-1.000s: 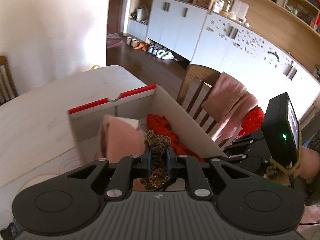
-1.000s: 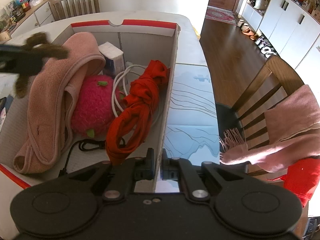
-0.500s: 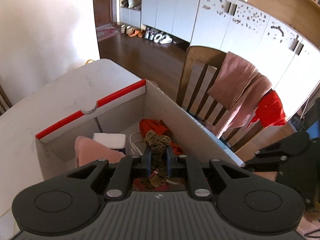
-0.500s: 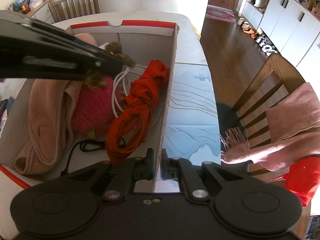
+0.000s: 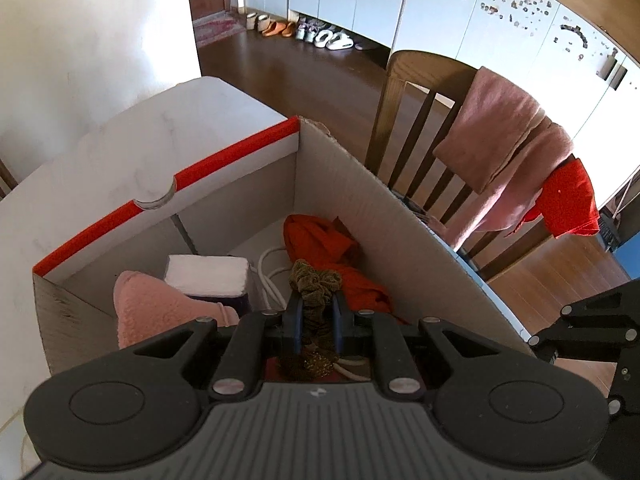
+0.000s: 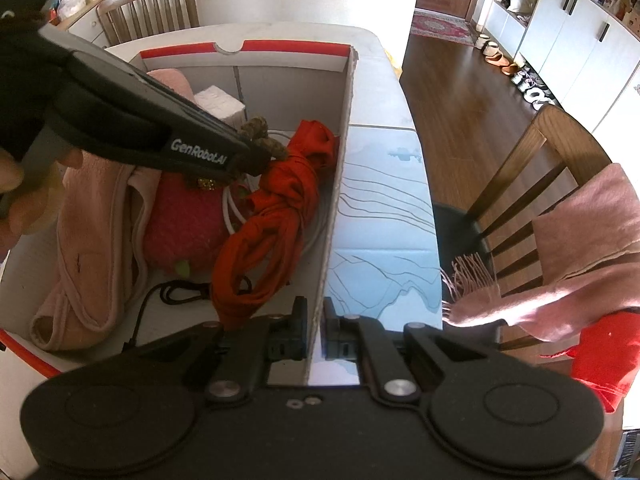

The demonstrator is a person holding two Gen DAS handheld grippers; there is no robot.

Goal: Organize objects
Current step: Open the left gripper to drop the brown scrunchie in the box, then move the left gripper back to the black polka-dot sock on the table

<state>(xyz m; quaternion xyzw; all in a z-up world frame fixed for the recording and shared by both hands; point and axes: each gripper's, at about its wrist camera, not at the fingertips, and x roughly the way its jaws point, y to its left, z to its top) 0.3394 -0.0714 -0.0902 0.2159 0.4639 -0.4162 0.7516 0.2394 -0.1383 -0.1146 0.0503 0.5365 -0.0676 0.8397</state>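
Note:
My left gripper (image 5: 316, 304) is shut on a brown-olive scrunchie (image 5: 315, 280), hanging over the inside of a cardboard box (image 5: 384, 232) with a red rim. Seen from the right wrist, the left gripper (image 6: 256, 156) reaches in from the left with the scrunchie (image 6: 260, 136) above a knotted red cloth (image 6: 276, 216). My right gripper (image 6: 315, 324) is shut on the box's right wall (image 6: 340, 184), clamping the cardboard edge between its pads. The box also holds a pink towel (image 6: 96, 248), a pink-red plush strawberry (image 6: 184, 224), a white cable (image 6: 230, 208) and a white packet (image 6: 220, 102).
The box stands on a white table (image 5: 160, 144); a pale blue printed sheet (image 6: 384, 232) lies to its right. A wooden chair (image 5: 424, 112) draped with pink cloth (image 5: 500, 136) and a red garment (image 5: 572, 200) stands beside the table. Another chair (image 6: 152, 6) sits behind it. A black cord (image 6: 176, 292) lies in the box.
My left gripper has carried the scrunchie to the right and down, from over the pink towel to above the red cloth and cable. The right gripper stayed clamped on the box wall.

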